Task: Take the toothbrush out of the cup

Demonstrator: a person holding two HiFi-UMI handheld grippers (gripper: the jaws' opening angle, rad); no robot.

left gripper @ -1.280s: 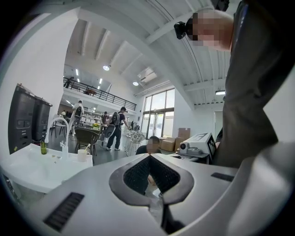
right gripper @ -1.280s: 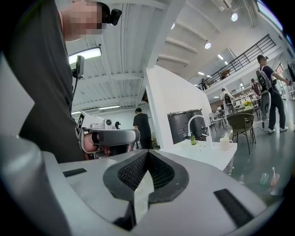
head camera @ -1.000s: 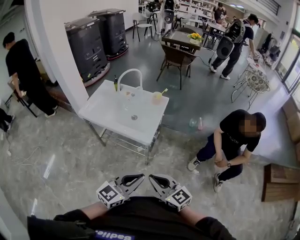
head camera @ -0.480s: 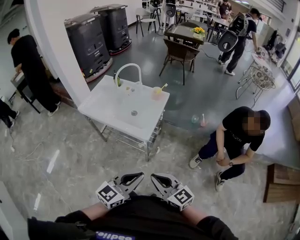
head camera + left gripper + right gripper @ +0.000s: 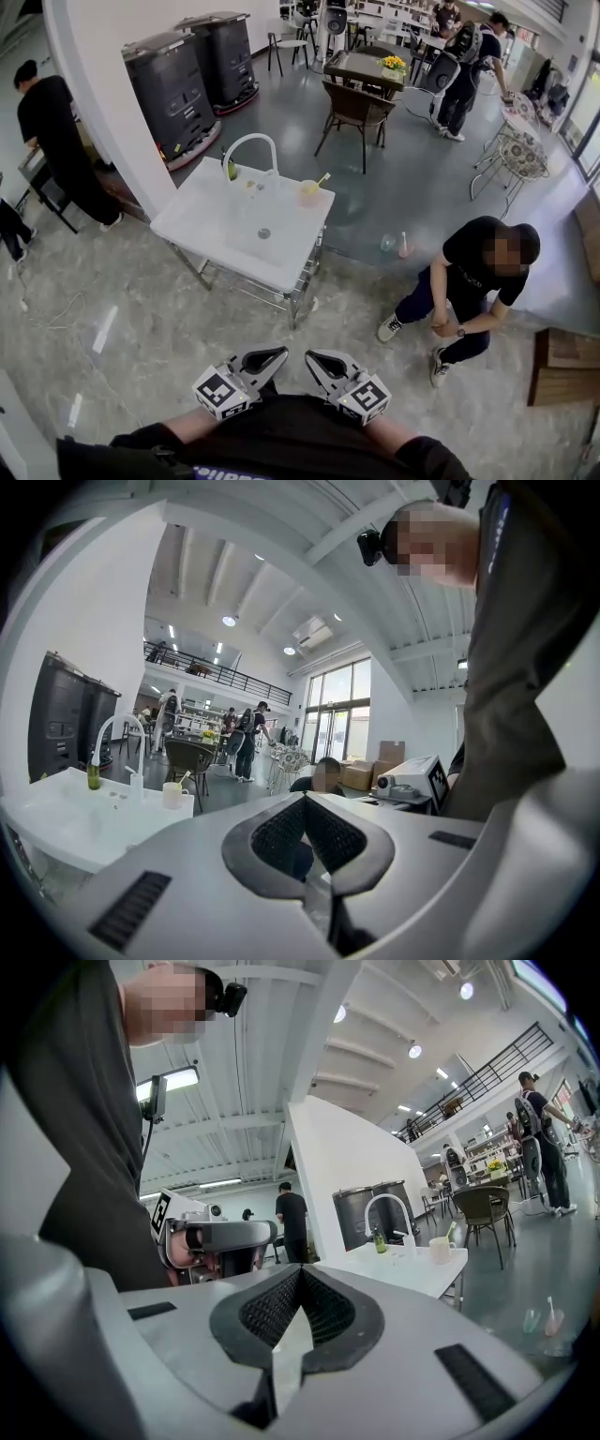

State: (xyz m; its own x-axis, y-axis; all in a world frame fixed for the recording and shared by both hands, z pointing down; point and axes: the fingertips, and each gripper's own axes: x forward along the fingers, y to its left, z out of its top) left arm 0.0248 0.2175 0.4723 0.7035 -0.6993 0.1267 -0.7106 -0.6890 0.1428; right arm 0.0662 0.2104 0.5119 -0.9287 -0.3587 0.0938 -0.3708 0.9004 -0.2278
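A pale cup [image 5: 309, 193] with a toothbrush [image 5: 322, 179] leaning out of it stands at the far right corner of a white sink table [image 5: 211, 220]. The cup [image 5: 173, 795] also shows small at the left in the left gripper view, and the cup [image 5: 439, 1250] sits right of centre in the right gripper view. Both grippers are held close to my body at the bottom of the head view, far from the table. My left gripper [image 5: 273, 356] is shut with nothing between its jaws. My right gripper [image 5: 317, 358] is shut too, with nothing in it.
A white arched faucet [image 5: 251, 150] and a small green bottle [image 5: 232, 170] stand at the table's back edge. A person crouches [image 5: 469, 281] on the floor to the right, beside two cups [image 5: 394, 246]. Black machines [image 5: 173, 94] stand behind a white pillar, and chairs and tables lie farther back.
The sink table and room have slid slightly left and up in the head view. Both grippers stay shut near my body. The standing people at the back have shifted position.
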